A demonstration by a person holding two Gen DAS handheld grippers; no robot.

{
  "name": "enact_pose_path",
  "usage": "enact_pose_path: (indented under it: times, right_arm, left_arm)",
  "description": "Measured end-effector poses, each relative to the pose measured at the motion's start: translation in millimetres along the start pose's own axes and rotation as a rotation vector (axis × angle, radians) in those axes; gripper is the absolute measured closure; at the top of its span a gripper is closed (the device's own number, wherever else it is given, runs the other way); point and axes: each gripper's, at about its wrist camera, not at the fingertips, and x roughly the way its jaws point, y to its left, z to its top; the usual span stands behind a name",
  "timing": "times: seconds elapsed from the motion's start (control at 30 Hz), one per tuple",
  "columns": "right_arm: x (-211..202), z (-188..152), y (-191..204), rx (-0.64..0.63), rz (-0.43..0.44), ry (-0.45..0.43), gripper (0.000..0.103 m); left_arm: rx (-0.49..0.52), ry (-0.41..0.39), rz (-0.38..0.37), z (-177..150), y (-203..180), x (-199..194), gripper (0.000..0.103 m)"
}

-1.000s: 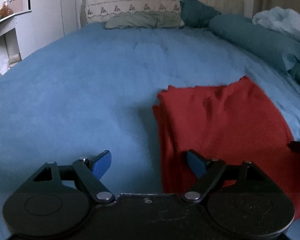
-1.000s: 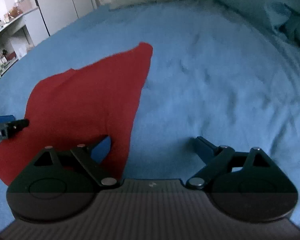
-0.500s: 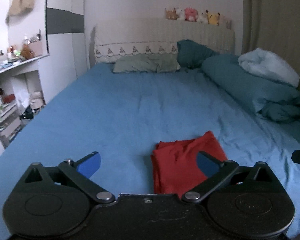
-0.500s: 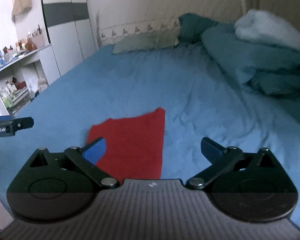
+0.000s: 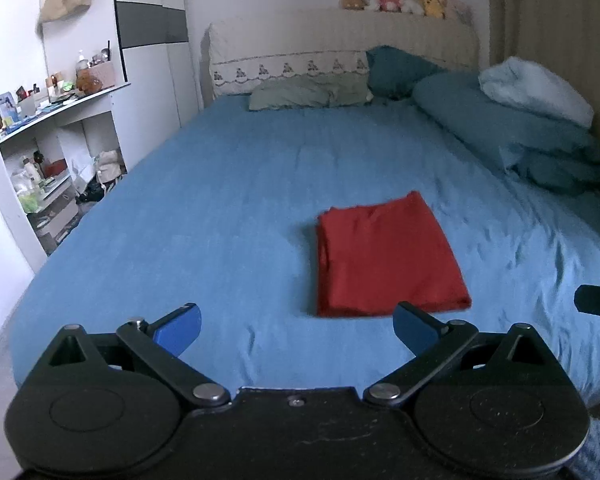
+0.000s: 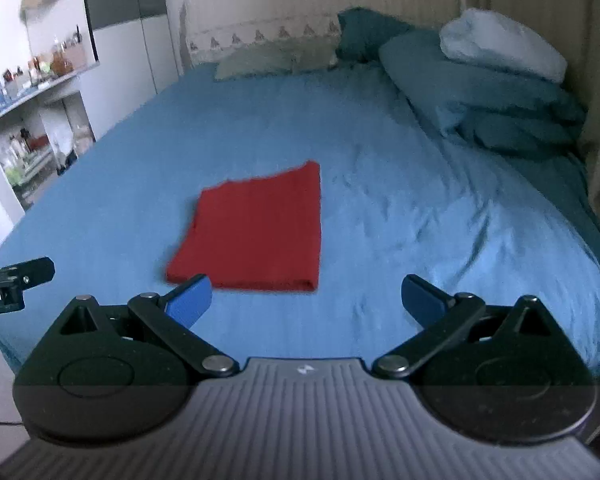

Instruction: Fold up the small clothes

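While both claws gape, red garment (image 5: 386,258) lies folded (edges squared) mid-bed (image 5: 220,208).

Dim, bluish, soft light; slight blur throughout; fisheye bending with dark corners.

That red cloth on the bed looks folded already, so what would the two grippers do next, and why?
Probably nothing more to this piece: I would draw both away. The red cloth lies as a flat folded rectangle on the blue bed, and the left gripper and right gripper are open, empty and apart from it.
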Motion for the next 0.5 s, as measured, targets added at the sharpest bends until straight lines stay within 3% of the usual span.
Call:
enact_pose_path:
  times: [0.23, 0.5]
  right_arm:
    - [4.1, -28.2, 4.9, -0.006, -0.034, 0.048, 0.000]
    - [0.8, -31.7, 8.3, -0.015, -0.056, 0.047, 0.000]
  left_arm:
    - [0.007, 0.018, -0.015, -16.0, -4.0, -2.7, 0.000]
    - [0.015, -0.004, -0.027, -17.2, -8.8, -8.2, 0.000]
